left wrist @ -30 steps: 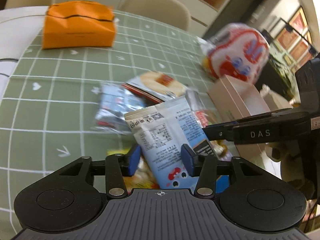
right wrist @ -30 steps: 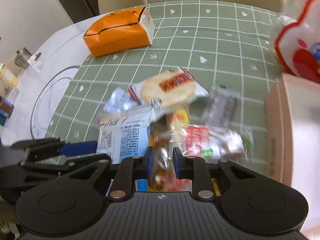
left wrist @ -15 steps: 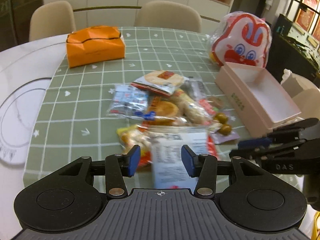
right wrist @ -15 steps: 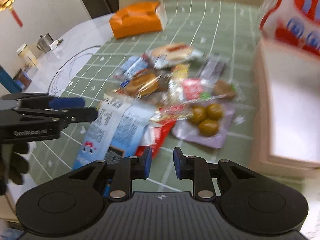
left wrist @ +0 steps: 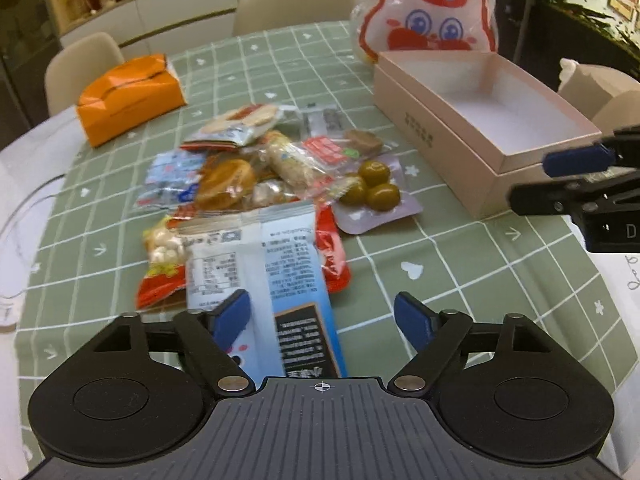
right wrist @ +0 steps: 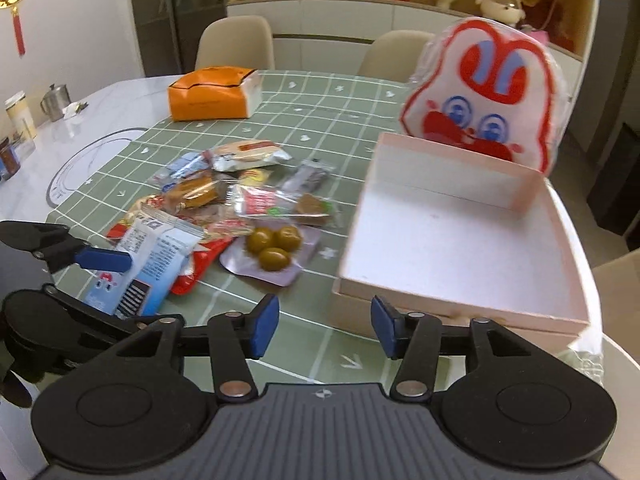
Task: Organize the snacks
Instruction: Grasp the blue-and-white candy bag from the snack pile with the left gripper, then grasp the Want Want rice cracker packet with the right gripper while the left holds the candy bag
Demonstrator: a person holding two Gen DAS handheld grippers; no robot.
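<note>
A heap of several wrapped snacks (left wrist: 264, 168) lies on the green checked cloth (left wrist: 460, 292), also in the right wrist view (right wrist: 240, 204). A blue and white packet (left wrist: 276, 276) lies at its near edge, also in the right wrist view (right wrist: 148, 264). A purple pack of three green plums (left wrist: 372, 192) lies beside an open, empty pink box (left wrist: 480, 120), also in the right wrist view (right wrist: 460, 240). My left gripper (left wrist: 322, 316) is open over the blue packet's near end, holding nothing. My right gripper (right wrist: 324, 324) is open and empty near the box's front corner.
An orange box (left wrist: 128, 96) stands at the far left of the cloth. A red and white rabbit-shaped bag (right wrist: 484, 96) stands behind the pink box. Jars and a metal cup (right wrist: 56, 100) sit on the white table at far left. Chairs stand behind the table.
Both grippers have opened and drawn back from the heap. The blue packet left the left gripper and now lies on the cloth. The right gripper released the snack it pinched.
</note>
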